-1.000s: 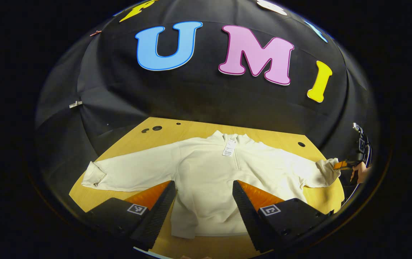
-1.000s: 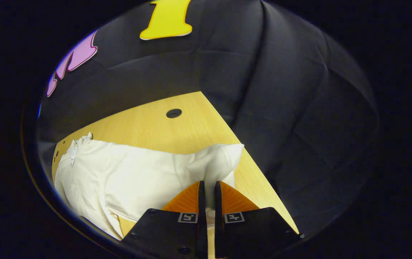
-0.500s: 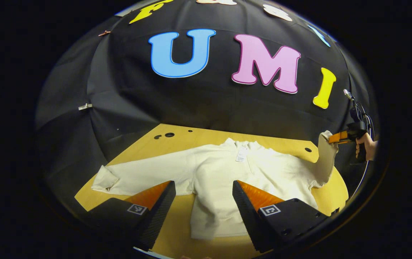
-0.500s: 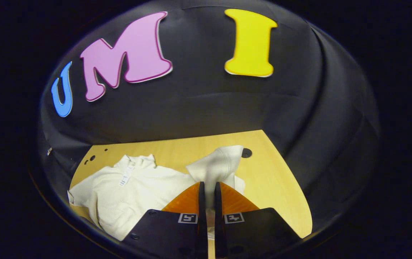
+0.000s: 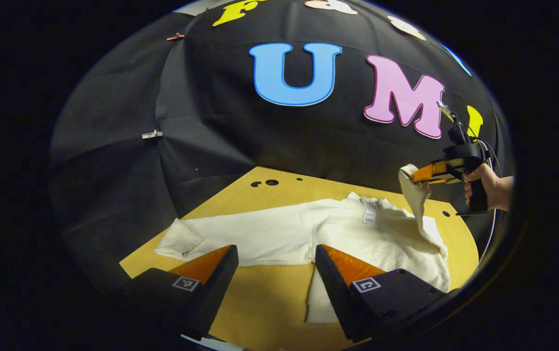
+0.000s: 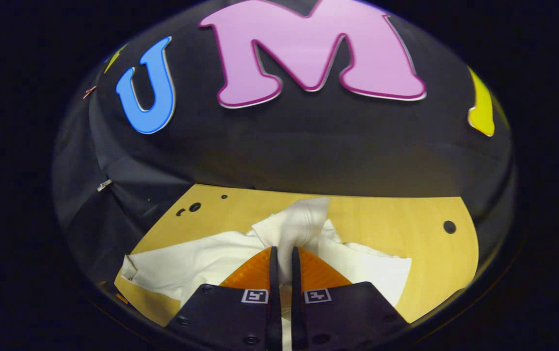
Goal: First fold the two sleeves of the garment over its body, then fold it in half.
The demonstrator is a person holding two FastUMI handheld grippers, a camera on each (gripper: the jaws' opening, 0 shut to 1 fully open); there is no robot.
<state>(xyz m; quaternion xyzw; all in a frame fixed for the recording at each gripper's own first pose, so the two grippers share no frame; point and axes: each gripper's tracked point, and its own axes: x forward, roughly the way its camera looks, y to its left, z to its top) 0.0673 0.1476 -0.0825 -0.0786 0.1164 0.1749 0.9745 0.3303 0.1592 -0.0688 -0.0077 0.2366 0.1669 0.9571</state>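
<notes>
Garment (image 5: pixel 338 234) lies collar away; right gripper (image 6: pixel 280 253) fingers clamp raised sleeve (image 6: pixel 299 226), left gripper (image 5: pixel 275 265) fingers apart.

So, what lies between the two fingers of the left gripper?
In the left gripper view, the open left gripper frames bare wooden table, with the garment body's lower edge beyond.

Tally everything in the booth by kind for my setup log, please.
Garment: 1
Wooden table: 1
Hand-held grippers: 2, the left hand-held gripper and the right hand-held gripper
Total: 4
</notes>
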